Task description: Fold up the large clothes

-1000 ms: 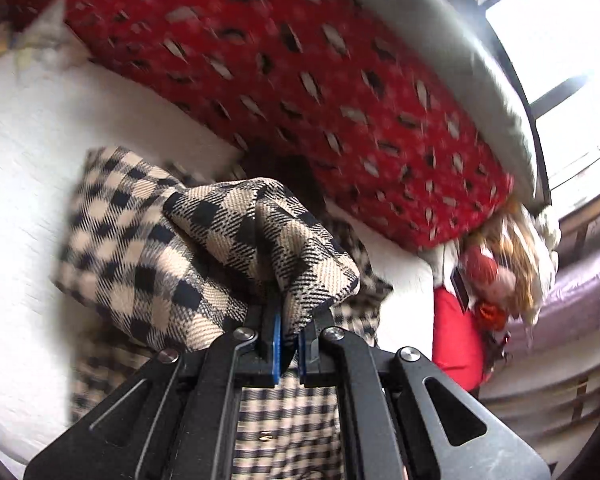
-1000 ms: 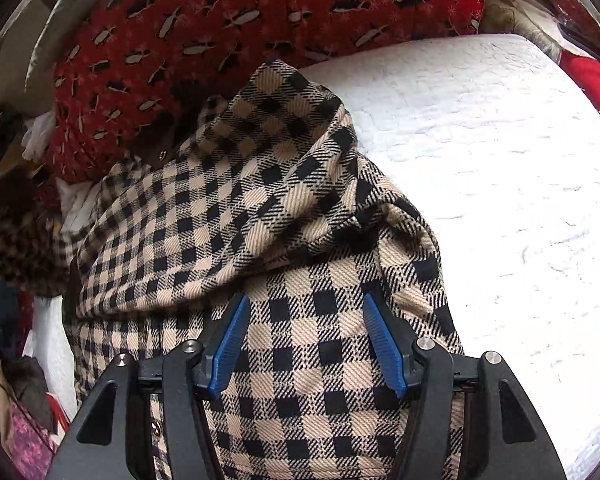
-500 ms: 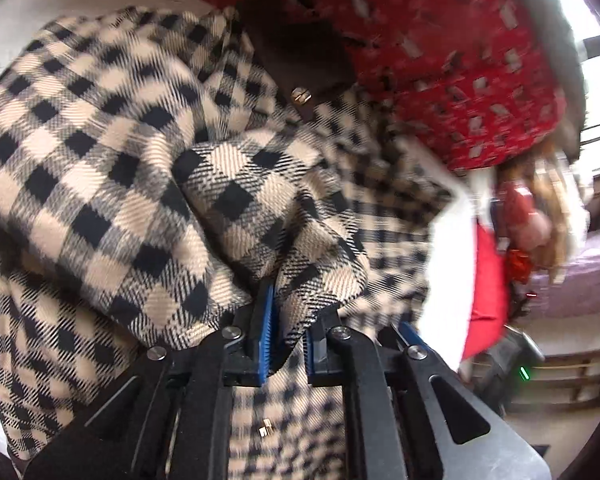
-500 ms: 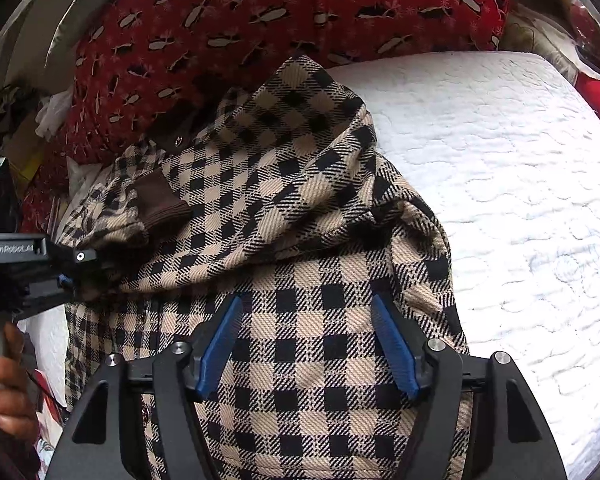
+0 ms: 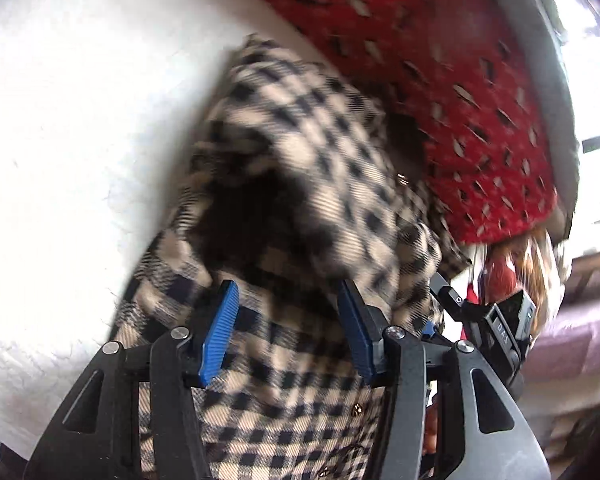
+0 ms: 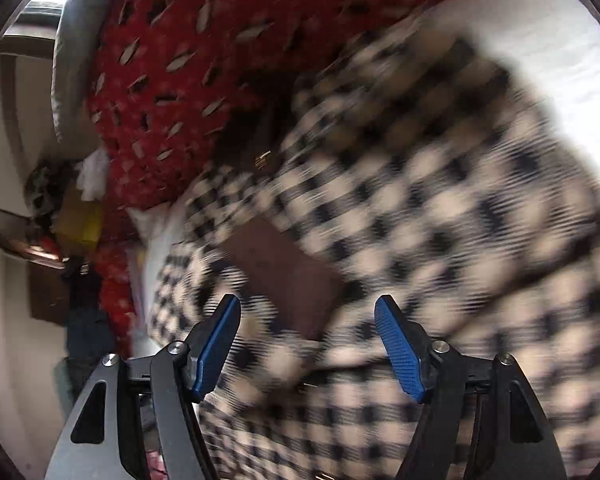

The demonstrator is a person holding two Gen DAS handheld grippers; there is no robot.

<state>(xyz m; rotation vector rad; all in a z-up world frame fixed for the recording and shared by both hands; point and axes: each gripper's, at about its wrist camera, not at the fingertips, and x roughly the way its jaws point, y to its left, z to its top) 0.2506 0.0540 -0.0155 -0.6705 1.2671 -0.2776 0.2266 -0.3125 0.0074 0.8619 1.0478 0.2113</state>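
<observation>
A white bed carries the beige-and-black checked garment, heaped and rumpled against a red patterned cover at the far side — both views are blurred. The left gripper hangs just over the cloth, its blue pads spreading apart and not pressing the fabric between them. The right gripper is parted too, its jaws easing inward — nothing pinched.
</observation>
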